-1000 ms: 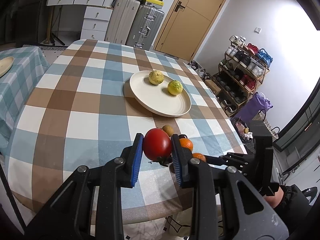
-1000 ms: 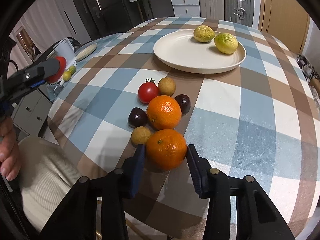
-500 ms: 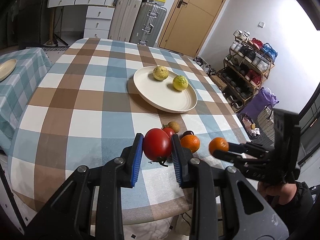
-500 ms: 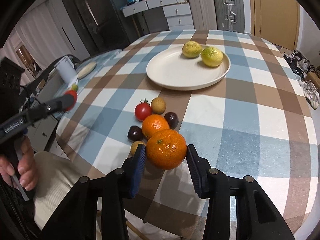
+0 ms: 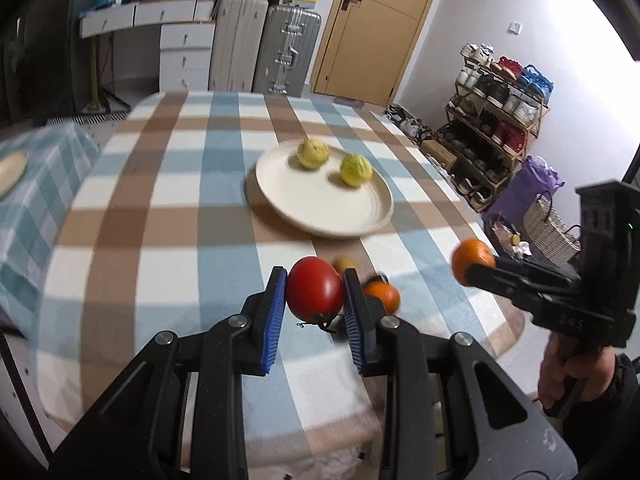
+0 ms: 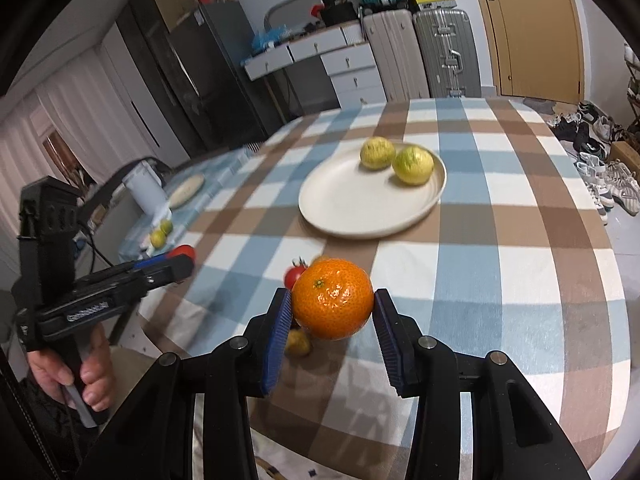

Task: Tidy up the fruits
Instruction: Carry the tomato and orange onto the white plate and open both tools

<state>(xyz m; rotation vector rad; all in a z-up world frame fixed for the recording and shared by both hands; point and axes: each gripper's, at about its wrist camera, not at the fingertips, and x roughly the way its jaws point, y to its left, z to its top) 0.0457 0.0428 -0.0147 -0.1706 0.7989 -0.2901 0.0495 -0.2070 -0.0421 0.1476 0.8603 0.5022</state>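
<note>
The left hand-held gripper [image 5: 315, 294] is clenched on a red tomato [image 5: 315, 293], held above the near edge of the bench [image 5: 168, 216]. The right hand-held gripper [image 6: 331, 305] is grasping an orange [image 6: 332, 299] between its blue pads, also lifted over the near edge. The white plate [image 6: 360, 208] stands toward the middle of the bench with two yellow-green fruits [image 6: 413, 165] on its far side (they nearly touch). A second orange [image 5: 383, 295] and some small fruits lie near the near edge, partly hidden.
</note>
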